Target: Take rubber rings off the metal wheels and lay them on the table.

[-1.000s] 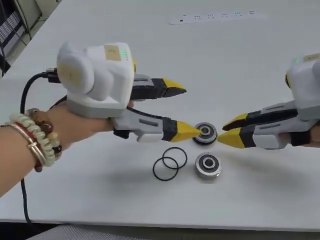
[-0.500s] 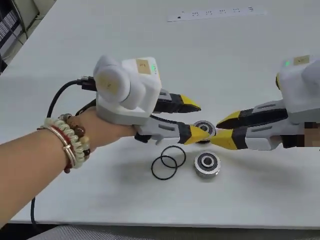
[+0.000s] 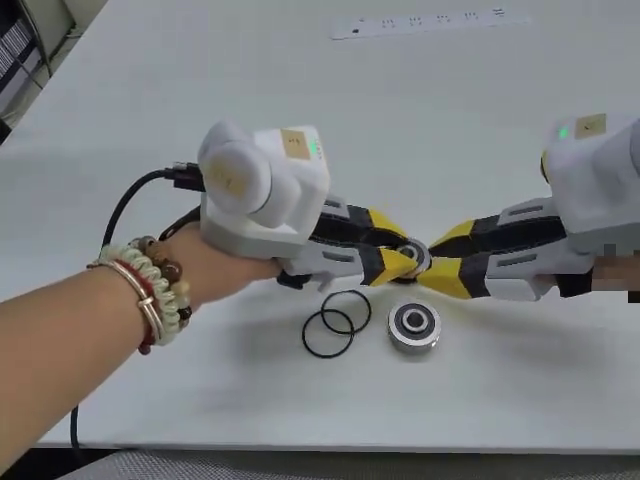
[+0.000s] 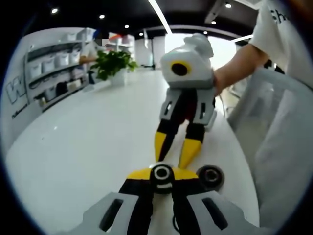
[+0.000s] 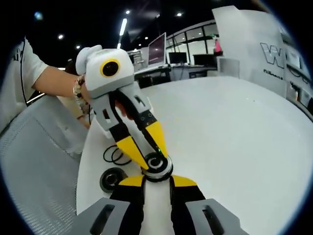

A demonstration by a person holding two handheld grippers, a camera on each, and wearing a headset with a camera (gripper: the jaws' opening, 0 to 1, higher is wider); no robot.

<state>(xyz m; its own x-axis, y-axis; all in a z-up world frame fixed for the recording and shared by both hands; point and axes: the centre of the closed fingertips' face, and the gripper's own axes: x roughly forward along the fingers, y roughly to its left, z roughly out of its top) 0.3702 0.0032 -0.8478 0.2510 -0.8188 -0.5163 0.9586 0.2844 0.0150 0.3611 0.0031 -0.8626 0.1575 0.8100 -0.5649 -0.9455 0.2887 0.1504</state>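
Note:
A metal wheel [image 3: 413, 256] with a black rubber ring on it sits between both grippers' yellow tips. My left gripper [image 3: 403, 247] is shut on this wheel [image 4: 162, 172] from the left. From the right, my right gripper [image 3: 430, 260] stands open, its tips at the wheel's [image 5: 157, 165] edge. A second wheel [image 3: 414, 326] lies flat nearer the table's front edge. Two loose black rubber rings [image 3: 329, 357] lie overlapped on the table to its left.
The white table [image 3: 200, 100] stretches far back, with a white power strip [image 3: 420, 22] at its far edge. A black cable [image 3: 130, 200] trails from the left gripper off the table's near left side.
My left gripper moved right and its jaws came together on the wheel. The right gripper edged left up to the same wheel.

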